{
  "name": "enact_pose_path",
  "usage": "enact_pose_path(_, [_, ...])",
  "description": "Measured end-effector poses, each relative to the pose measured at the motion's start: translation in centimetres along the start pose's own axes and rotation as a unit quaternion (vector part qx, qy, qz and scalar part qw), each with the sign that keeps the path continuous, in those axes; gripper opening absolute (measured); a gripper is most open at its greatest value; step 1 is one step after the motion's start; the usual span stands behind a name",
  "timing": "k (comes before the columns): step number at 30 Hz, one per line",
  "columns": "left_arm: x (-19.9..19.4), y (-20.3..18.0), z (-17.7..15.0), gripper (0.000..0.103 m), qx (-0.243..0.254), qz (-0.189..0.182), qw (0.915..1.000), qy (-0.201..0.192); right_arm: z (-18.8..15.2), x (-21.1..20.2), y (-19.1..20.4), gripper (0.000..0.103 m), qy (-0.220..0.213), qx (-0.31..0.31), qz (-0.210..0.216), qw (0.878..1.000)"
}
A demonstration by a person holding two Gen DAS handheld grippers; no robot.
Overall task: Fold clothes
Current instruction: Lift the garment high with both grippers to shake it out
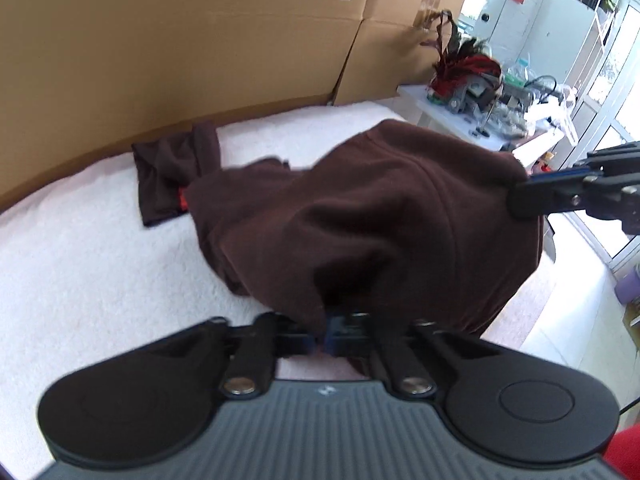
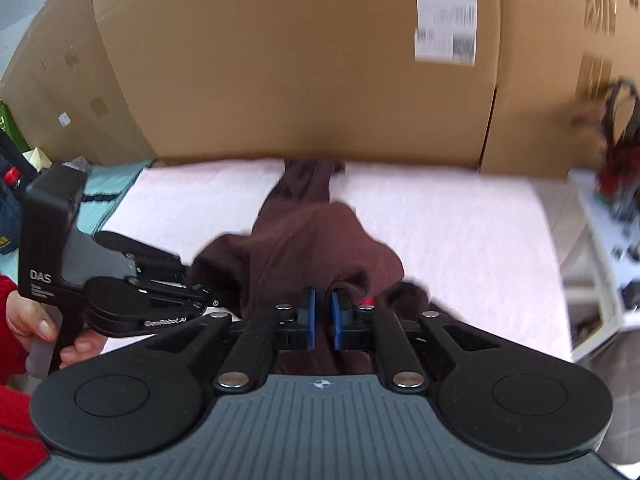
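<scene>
Cardboard boxes (image 2: 296, 60) walling the far edge at 12 o'clock; cluttered side table (image 1: 480, 120) at 2 o'clock. Brown garment (image 1: 360, 220) bunched mid-towel, long axis toward 12 o'clock. White towel (image 1: 100, 260) bare at 9 o'clock. Left gripper (image 1: 326, 330) pinching garment hem. Right gripper (image 2: 323, 312) narrowly parted, cloth between pads, grip uncertain.

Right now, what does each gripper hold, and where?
Both grip the brown garment: left gripper its near bunched edge, right gripper another raised edge fold.
</scene>
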State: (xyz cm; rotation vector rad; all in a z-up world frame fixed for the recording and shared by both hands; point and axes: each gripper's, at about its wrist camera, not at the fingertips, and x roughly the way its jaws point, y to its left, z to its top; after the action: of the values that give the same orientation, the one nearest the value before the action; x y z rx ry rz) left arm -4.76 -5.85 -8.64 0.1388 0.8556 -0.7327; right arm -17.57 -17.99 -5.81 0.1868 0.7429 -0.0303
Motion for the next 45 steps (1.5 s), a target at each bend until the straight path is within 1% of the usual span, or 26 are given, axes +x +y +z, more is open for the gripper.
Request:
enact_pose_path(2, [-1.2,-0.7,1.9,0.0,0.023,0.003,0.9992,-0.032,1.8,-1.3,-0.2,0.009,-0.026,-0.007,-0.01,1.0])
enact_pose_path(4, [-3.3,-1.2,4.4,0.0,0.04,0.0,0.9966,-0.071,4.0,-2.8,-0.5,0.009,-0.054,-0.012,-0.021,0.998])
enact_pose_path(6, [-5.6,-1.5,7.1,0.0,0.056,0.0,0.992,-0.113,6.2,-4.3,-0.8,0.009,-0.082,-0.016,-0.031,0.996])
enact_pose_path(8, [-8.6,-1.7,10.0,0.0,0.072,0.006,0.9841,-0.162,8.7,-6.2,-1.0,0.009,-0.115,-0.02,-0.038,0.992])
enact_pose_path(11, [-13.2,-1.7,14.3,0.0,0.09,0.015,0.9692,-0.229,12.6,-9.8,-1.1,0.009,-0.165,-0.026,-0.039,0.985])
enact_pose_path(13, [-16.1,-1.6,17.0,0.0,0.1,0.023,0.96,-0.261,15.0,-11.9,-0.9,0.009,-0.196,-0.033,-0.037,0.979])
enact_pose_path(15, [-19.0,-1.7,19.5,0.0,0.112,0.035,0.9503,-0.288,17.6,-14.2,-0.3,0.009,-0.233,-0.043,-0.038,0.971])
enact_pose_path(17, [-22.5,-2.3,21.6,0.0,0.133,0.061,0.9355,-0.322,20.2,-16.6,0.4,0.009,-0.265,-0.045,-0.034,0.963])
enact_pose_path(20, [-27.5,-3.1,24.0,0.0,0.145,0.088,0.9174,-0.36,23.9,-19.8,1.4,0.009,-0.307,-0.054,-0.032,0.95])
enact_pose_path(22, [-30.6,-3.5,25.1,0.0,0.146,0.107,0.905,-0.385,25.7,-21.9,2.2,0.009,-0.335,-0.062,-0.027,0.94])
enact_pose_path(24, [-33.7,-3.9,25.8,0.0,0.148,0.122,0.8893,-0.415,27.1,-23.7,3.4,0.009,-0.362,-0.076,-0.022,0.929])
enact_pose_path(26, [-36.8,-4.3,26.3,0.0,0.145,0.134,0.8754,-0.441,28.1,-25.4,4.7,0.009,-0.386,-0.092,-0.016,0.918])
enact_pose_path(29, [-41.1,-4.9,27.1,0.0,0.14,0.15,0.8631,-0.461,28.7,-28.0,6.5,0.008,-0.421,-0.115,-0.004,0.9])
enact_pose_path(31, [-43.8,-5.4,27.4,0.001,0.141,0.161,0.8564,-0.47,28.8,-29.9,7.7,0.008,-0.441,-0.127,0.005,0.888])
enact_pose_path(33, [-46.2,-6.2,27.6,0.003,0.146,0.173,0.8495,-0.477,29.0,-31.5,8.7,0.008,-0.45,-0.13,0.018,0.883])
enact_pose_path(36, [-48.3,-6.7,26.7,0.006,0.15,0.189,0.8486,-0.471,29.2,-33.1,9.6,0.008,-0.452,-0.131,0.036,0.882])
enact_pose_path(39, [-50.2,-7.1,25.7,0.007,0.153,0.203,0.848,-0.465,28.3,-33.3,10.7,0.008,-0.439,-0.129,0.048,0.888])
enact_pose_path(42, [-50.5,-6.5,23.5,0.006,0.135,0.182,0.8642,-0.449,26.8,-32.9,11.5,0.008,-0.415,-0.118,0.069,0.9])
enact_pose_path(43, [-50.5,-6.4,22.6,0.005,0.131,0.174,0.8684,-0.446,26.2,-32.8,11.8,0.008,-0.407,-0.112,0.077,0.903])
enact_pose_path(45, [-50.5,-6.5,21.2,0.005,0.13,0.172,0.8728,-0.438,25.3,-32.5,12.4,0.008,-0.393,-0.103,0.09,0.909])
